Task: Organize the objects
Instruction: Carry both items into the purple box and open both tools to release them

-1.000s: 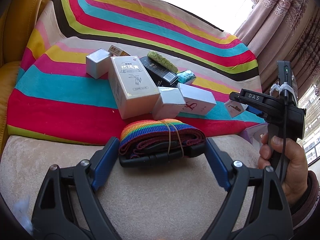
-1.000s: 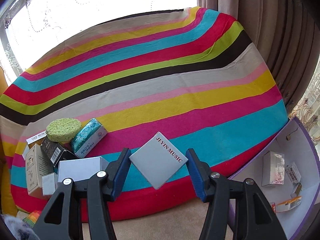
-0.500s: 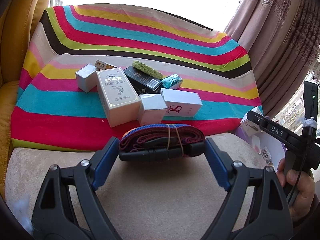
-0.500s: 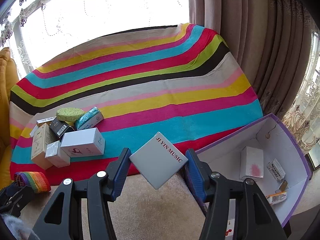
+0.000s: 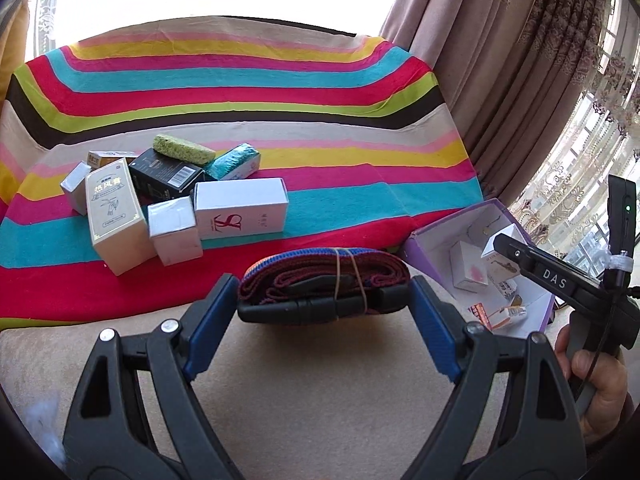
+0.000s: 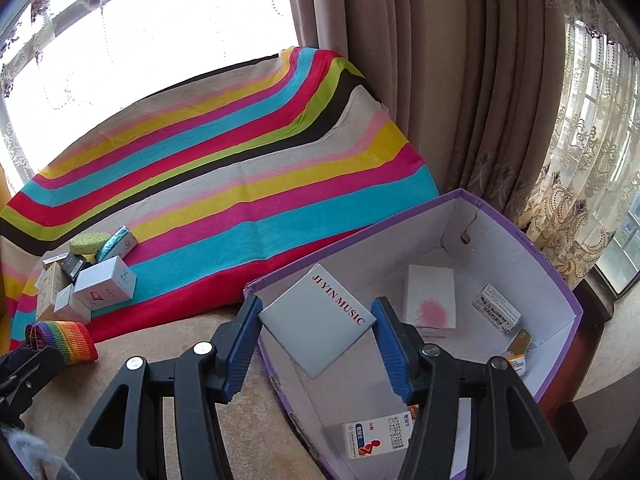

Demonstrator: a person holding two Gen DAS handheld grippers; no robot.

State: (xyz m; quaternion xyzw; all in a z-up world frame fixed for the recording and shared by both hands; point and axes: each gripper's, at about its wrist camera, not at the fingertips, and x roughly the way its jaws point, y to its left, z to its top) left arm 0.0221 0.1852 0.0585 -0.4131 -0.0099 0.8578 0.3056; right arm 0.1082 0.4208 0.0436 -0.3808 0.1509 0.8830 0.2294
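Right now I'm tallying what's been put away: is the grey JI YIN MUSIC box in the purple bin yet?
Not yet. The grey box is clamped in the right gripper, above the purple bin.

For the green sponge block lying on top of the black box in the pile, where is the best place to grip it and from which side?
Grip the green sponge block across its narrow width, near the middle of its length, coming from above. It lies flat on the black box as the pile's top item, with its long sides exposed, so probably nothing else is disturbed.
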